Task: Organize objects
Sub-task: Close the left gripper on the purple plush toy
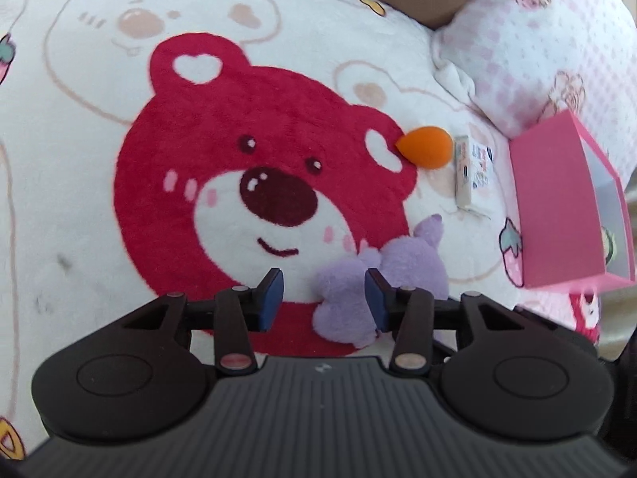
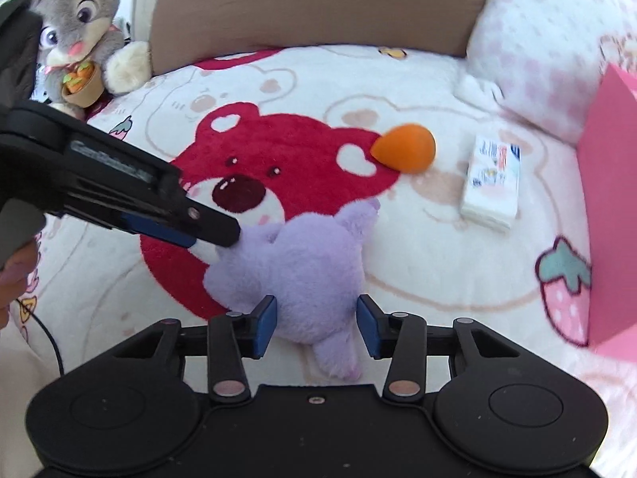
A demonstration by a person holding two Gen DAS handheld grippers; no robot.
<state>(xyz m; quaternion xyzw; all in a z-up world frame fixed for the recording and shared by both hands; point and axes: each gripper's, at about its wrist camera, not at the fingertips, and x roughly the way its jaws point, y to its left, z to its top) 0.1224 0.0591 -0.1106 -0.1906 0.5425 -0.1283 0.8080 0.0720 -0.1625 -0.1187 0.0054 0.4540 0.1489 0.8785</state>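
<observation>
Purple plush toy (image 2: pixel 302 271): lies on the bed's fleece blanket (image 2: pixel 418 271), partly over the lower right edge of the printed red bear face (image 2: pixel 278 159). Both tongs are at it.

Right tongs (image 2: pixel 316 324): blue pads flank the toy's lower body, close in at either side, the plush filling the gap; whether the pads actually press cannot be told.

Left tongs (image 1: pixel 324 298): in the right wrist view they come in from the left with their tip against the toy's upper left part. In their own view the right pad sits against the plush and the left pad stands clear over the blanket, so nothing is gripped.

Orange teardrop makeup sponge (image 2: pixel 404 151): on the blanket beyond the toy, at the bear's ear.

Small tissue packet (image 2: pixel 491 183): just right of the sponge, apart from it.

Pink box (image 1: pixel 565 207): open, at the right edge, beside a pink-checked pillow (image 1: pixel 537 40).

Grey rabbit plush (image 2: pixel 79 32): far left corner, well apart.
</observation>
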